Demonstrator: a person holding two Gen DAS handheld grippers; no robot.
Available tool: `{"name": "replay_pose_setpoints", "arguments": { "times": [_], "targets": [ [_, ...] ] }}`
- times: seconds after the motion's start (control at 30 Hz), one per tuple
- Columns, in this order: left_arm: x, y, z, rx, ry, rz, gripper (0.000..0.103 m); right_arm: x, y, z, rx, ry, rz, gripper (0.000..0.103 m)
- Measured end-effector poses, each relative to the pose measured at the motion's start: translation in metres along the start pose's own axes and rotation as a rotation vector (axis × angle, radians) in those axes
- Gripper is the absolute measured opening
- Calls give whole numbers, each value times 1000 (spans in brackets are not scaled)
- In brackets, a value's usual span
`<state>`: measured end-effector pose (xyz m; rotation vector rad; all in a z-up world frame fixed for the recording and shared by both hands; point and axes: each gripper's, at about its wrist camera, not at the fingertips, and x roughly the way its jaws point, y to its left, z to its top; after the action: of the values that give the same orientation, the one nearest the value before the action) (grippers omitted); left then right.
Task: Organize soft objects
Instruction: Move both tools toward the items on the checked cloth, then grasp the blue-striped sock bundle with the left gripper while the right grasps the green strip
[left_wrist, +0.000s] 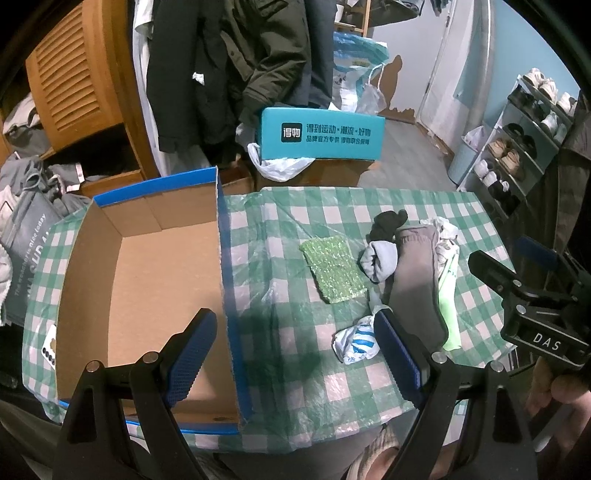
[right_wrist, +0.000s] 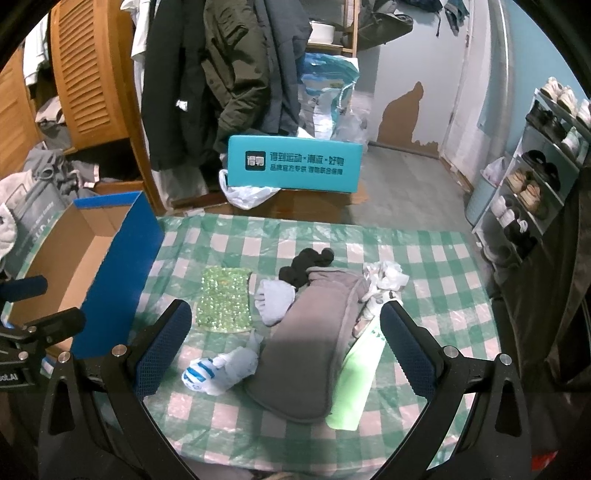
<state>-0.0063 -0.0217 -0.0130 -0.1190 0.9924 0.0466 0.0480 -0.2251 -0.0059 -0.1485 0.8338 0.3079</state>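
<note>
A cluster of soft items is seen on the green-checked tablecloth (right_wrist: 424, 258), to the right of an open cardboard box (left_wrist: 147, 280) with blue outer walls. In the right wrist view, the long grey fabric piece (right_wrist: 310, 347) lies lengthwise between the two fingers of the right gripper (right_wrist: 284, 347), ahead of the pads and untouched by them. A light green cloth (right_wrist: 356, 384) lies alongside its right edge, just inside the right finger. A crumpled white-and-blue sock (right_wrist: 214, 373) is found near the left finger, apart from it. Farther ahead, a green sequined pad (right_wrist: 223, 301), a pale grey sock (right_wrist: 275, 301), a black sock (right_wrist: 306, 267) and a white crumpled cloth (right_wrist: 384, 277) are noted, the last three touching the grey piece.

The right gripper's jaws are spread wide and nothing is held.

In the left wrist view, the left gripper (left_wrist: 295, 354) is positioned over the box's right wall, its left finger above the box floor and its right finger above the tablecloth, just beside the white-and-blue sock. Its jaws are likewise wide apart and empty. No contents are seen on the visible box floor.
</note>
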Motion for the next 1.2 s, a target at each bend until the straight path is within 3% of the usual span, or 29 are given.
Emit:
{"name": "replay_pose_setpoints", "arguments": {
  "times": [0.6,1.2],
  "targets": [
    [7,-9,3,17,35,-11,88,-1,-13,-4,15,3,-11,101],
    [46,-31,3,62,151,-25,88,13,-49,-15,77,53,-67,101]
  ]
}}
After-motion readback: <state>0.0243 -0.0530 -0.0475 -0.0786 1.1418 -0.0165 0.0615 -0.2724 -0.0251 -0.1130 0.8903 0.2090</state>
